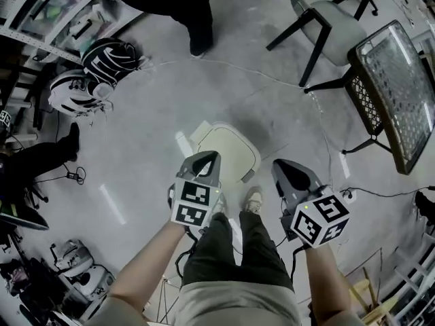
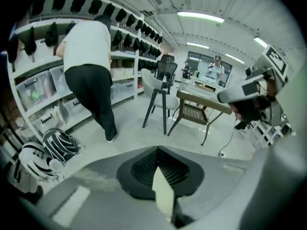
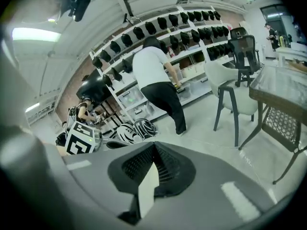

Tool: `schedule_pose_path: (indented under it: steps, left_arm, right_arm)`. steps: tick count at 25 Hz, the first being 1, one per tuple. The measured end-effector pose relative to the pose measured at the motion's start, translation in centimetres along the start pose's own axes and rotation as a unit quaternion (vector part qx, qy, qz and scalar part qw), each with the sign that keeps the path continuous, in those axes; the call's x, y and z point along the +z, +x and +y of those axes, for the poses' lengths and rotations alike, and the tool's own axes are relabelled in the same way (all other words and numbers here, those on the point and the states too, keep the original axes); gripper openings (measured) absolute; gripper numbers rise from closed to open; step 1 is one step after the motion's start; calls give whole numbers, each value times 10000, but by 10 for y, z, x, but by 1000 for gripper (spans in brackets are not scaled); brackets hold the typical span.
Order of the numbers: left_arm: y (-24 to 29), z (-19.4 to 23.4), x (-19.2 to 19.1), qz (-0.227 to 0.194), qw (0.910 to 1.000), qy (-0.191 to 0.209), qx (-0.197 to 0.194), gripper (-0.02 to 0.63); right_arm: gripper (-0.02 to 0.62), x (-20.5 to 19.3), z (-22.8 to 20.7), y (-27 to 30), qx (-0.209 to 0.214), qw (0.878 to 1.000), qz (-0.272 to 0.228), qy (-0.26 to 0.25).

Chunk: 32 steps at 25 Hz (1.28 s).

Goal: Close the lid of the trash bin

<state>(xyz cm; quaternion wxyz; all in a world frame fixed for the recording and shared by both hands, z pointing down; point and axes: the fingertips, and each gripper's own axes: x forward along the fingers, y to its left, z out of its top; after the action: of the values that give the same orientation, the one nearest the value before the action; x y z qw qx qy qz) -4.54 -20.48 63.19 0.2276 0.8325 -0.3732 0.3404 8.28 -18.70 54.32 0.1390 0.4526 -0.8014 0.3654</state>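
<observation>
In the head view a trash bin with a cream, rounded-square lid [image 1: 228, 151] stands on the grey floor just ahead of the person's feet. From above the lid looks flat over the bin. My left gripper [image 1: 215, 155] hovers over the lid's near left edge, jaws shut with nothing in them. My right gripper [image 1: 277, 163] is to the right of the bin, above bare floor, also shut. In the left gripper view the left gripper [image 2: 158, 148] points across the room, and the bin is hidden. The right gripper [image 3: 154, 143] likewise faces the shelves.
A person [image 1: 183, 5] stands at the shelving beyond the bin. Two striped helmets [image 1: 109, 60] lie on the floor at the left. At the back right stand a chair [image 1: 326, 12] and a mesh-topped table [image 1: 397, 87]. A thin cable [image 1: 238, 70] runs across the floor.
</observation>
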Motion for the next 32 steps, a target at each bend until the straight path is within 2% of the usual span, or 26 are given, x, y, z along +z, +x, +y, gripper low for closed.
schedule_pose_path:
  steps: [7,11,16,21,23,25,27,32]
  left_arm:
    - [-114,-8,105,-985,9946,227,241,3]
    - [-178,-19,144,-1401,9894,213,314,3]
    - [-241,-34,194,-1958,9781,516,479,3]
    - [-298,-53,213,-2323,9685,670,599,3]
    - [-316,-60,213,-2405,9671,528,642,3]
    - [-331,-64,212,-2466,9656,425,711,3]
    - [-344,-64,211,-2509,9633,489,813,3]
    - [-364,-65,217,-2620,9588,515,969,3]
  right_arm:
    - [3,99,76,-80,159,9953,-674,-670]
    - [3,139,120,-129,245,9896,-1009,-992]
    - [3,179,156,-181,351,9787,-1474,-1382]
    - [3,196,185,-217,491,9701,-1777,-1579]
    - [3,197,196,-227,605,9679,-1853,-1587]
    - [3,194,207,-235,724,9659,-1847,-1666]
    - [3,189,215,-240,806,9642,-1792,-1783]
    - [3,184,221,-244,799,9634,-1683,-1928]
